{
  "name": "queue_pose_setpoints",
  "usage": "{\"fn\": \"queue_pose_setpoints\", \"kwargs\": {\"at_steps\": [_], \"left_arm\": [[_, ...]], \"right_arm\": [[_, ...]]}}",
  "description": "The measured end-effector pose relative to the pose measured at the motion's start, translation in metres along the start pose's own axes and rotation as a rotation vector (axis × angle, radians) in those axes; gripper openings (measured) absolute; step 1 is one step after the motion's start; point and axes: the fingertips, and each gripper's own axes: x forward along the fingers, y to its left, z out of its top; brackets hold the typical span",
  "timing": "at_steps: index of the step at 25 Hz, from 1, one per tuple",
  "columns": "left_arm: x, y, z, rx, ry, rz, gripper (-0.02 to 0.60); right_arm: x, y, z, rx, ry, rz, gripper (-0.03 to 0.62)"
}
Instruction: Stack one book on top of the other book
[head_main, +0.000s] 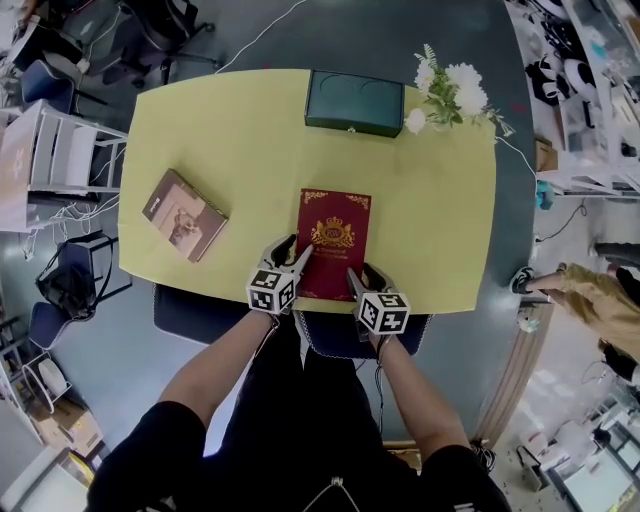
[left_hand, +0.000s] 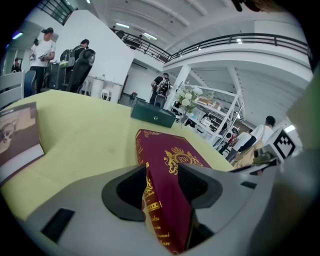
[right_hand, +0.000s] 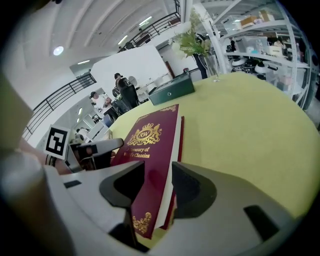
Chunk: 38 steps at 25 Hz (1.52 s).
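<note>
Crimson book with gold crest, cover up at near edge of table, brown book angled, well apart leftward.

Near corners of the red book are being hidden by the left gripper and right gripper, and the brown book left of it is being cropped.

"Is there anything between the red book and the brown book?"

"Only bare yellow table. That stretch lies open, and so does the wide part to the right of the red book."

"And farther back?"

"A green box sits at the far edge, straight beyond the red book, with open tabletop between them. White flowers stand just beside the box, near the far right corner. Those two close off the back; everywhere else on the table is free."
</note>
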Motion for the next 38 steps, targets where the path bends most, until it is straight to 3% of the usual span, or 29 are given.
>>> {"fn": "queue_pose_setpoints", "kwargs": {"at_steps": [8,16,21,27,33,38], "left_arm": [[-0.043,-0.013,0.05,0.068,-0.092,0.03,0.178],[-0.129,-0.055,0.136,0.126,-0.273,0.02,0.119],[-0.178,-0.075,0.17,0.138,-0.345,0.033,0.081],[-0.23,-0.1,0.195,0.146,-0.402,0.03,0.012],[-0.276,-0.129,0.211,0.254,-0.48,-0.001,0.009],[-0.294,-0.142,0.2,0.286,-0.49,-0.026,0.009]], "right_arm": [[-0.059,-0.015,0.058,-0.06,-0.13,-0.073,0.172],[-0.135,0.06,0.151,-0.172,-0.357,-0.033,0.081],[-0.181,0.113,0.192,-0.235,-0.5,0.005,0.043],[-0.224,0.165,0.205,-0.293,-0.595,0.041,0.029],[-0.255,0.195,0.199,-0.332,-0.645,0.028,0.021],[-0.266,0.207,0.182,-0.346,-0.651,0.031,0.021]]}}
